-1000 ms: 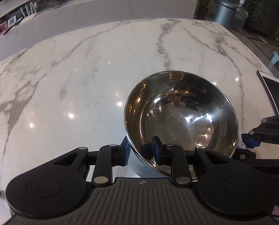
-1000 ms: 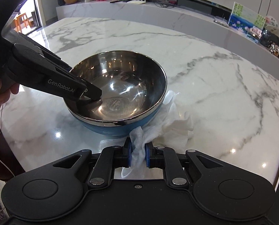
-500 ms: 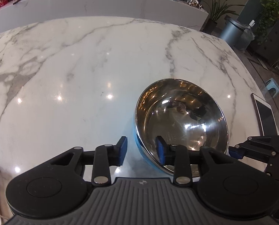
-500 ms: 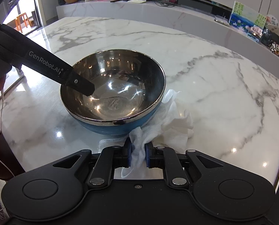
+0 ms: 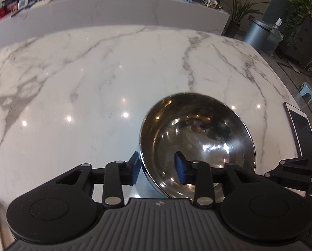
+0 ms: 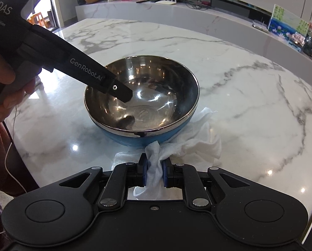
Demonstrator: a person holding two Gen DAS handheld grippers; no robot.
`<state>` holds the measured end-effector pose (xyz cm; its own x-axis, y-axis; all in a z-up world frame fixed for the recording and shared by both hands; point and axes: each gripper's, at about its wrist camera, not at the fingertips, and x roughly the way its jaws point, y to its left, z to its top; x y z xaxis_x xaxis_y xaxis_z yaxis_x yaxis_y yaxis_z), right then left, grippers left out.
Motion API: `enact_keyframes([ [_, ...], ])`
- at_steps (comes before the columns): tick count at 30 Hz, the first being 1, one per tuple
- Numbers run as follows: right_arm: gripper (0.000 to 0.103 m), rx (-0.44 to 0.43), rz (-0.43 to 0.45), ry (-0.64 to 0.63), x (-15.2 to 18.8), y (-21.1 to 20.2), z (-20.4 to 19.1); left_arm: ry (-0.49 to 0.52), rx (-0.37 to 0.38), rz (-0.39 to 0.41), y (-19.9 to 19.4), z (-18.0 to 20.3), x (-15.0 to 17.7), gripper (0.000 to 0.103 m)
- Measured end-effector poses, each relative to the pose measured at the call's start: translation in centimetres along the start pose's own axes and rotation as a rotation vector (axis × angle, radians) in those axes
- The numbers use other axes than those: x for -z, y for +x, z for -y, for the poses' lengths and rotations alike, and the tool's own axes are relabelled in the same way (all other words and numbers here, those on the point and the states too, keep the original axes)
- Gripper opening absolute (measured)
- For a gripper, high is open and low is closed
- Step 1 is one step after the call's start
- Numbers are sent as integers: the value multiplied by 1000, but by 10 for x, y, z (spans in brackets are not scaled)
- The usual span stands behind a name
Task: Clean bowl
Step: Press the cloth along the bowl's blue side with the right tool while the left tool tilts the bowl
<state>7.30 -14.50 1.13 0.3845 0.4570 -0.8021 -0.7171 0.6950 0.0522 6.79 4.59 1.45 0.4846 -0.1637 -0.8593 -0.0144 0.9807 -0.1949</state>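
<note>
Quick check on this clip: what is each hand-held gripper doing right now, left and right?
Left hand-held gripper: jaws opening, straddling the bowl rim, pads not pressing it.
Right hand-held gripper: shut on the white cloth.

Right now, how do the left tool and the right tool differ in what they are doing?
The left tool straddles the bowl rim, one finger inside, one outside, its jaws opening and not pressing the rim; the right tool is shut on the white cloth. The left tool reaches over the bowl; the right tool sits beside it, over the marble table. Both are black with blue pads.
</note>
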Motion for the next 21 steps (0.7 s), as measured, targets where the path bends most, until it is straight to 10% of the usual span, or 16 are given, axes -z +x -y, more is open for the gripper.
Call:
enact_keyframes([
  [21,12,75,76,30,-1,-11,6,40,-16,20,-2,-1,-1,19],
])
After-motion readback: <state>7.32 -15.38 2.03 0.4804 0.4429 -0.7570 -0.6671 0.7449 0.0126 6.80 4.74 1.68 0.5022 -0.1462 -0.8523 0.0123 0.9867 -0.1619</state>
